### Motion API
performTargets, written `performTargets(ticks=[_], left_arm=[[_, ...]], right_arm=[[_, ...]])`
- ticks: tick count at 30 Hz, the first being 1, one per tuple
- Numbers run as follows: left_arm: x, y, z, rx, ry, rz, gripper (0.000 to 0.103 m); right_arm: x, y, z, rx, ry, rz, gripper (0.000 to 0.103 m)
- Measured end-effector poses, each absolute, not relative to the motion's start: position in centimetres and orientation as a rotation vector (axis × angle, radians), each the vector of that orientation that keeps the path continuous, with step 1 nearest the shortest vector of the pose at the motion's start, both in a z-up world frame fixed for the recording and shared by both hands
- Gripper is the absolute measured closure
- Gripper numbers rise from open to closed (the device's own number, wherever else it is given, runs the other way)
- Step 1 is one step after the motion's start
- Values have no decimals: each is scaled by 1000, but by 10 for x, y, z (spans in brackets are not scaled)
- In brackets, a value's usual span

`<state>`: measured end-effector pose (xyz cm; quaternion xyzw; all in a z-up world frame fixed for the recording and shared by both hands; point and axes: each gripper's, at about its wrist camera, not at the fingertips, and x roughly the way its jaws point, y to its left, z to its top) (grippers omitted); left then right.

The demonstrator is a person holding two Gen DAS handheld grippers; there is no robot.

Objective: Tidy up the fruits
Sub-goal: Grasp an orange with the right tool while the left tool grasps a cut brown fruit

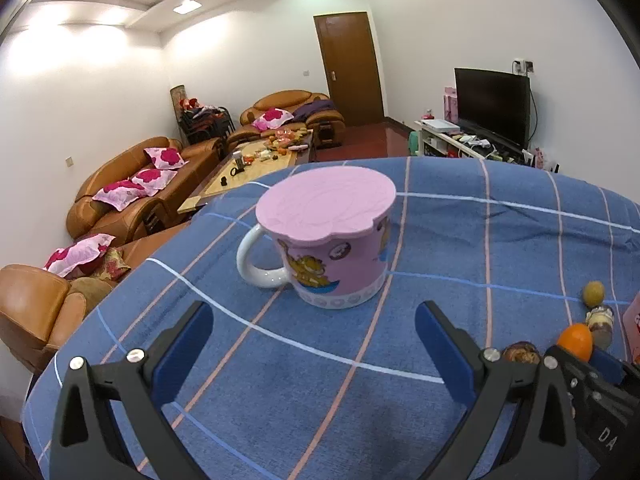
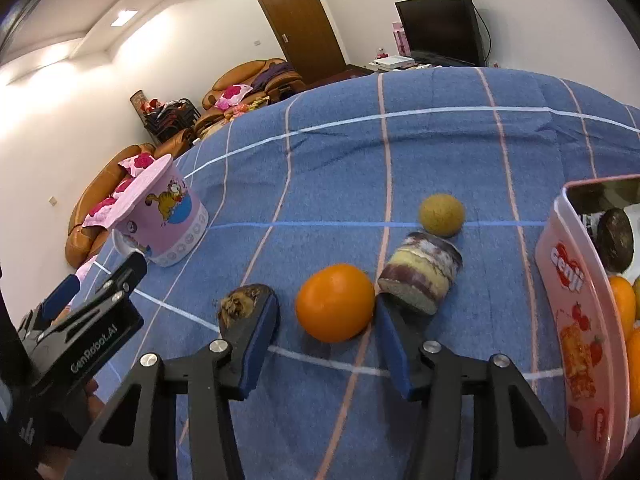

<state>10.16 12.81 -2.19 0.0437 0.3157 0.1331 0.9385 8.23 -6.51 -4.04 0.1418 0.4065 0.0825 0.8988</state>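
An orange (image 2: pixel 335 302) lies on the blue checked cloth (image 2: pixel 400 152) between the fingers of my right gripper (image 2: pixel 325 302), which is open; the right pad sits at its side and a small gap shows at the left pad. A dark brown fruit (image 2: pixel 240 304) lies just outside the left finger. Beyond are a purple-and-yellow striped piece (image 2: pixel 422 272) and a yellow-green round fruit (image 2: pixel 442 215). A pink tin (image 2: pixel 572 308) at the right holds oranges and a dark fruit (image 2: pixel 614 240). My left gripper (image 1: pixel 314 308) is open, with nothing between its fingers.
A pink cartoon mug with a pink lid (image 1: pixel 332 240) stands on the cloth just ahead of the left gripper. The right gripper (image 1: pixel 580 364) shows at the left wrist view's lower right. Past the table's far edge are brown sofas, a coffee table, a door and a television.
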Motion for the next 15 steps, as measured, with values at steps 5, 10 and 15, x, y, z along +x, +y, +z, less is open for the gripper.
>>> performTargets(ticks=[5, 10, 15], left_arm=[[99, 124, -20, 80, 638, 223, 0], [97, 122, -18, 64, 630, 157, 0], [93, 113, -14, 45, 619, 27, 1]], right_arm=[[81, -66, -41, 288, 856, 204, 63], [65, -78, -40, 327, 840, 257, 63], [36, -89, -26, 302, 763, 272, 64]])
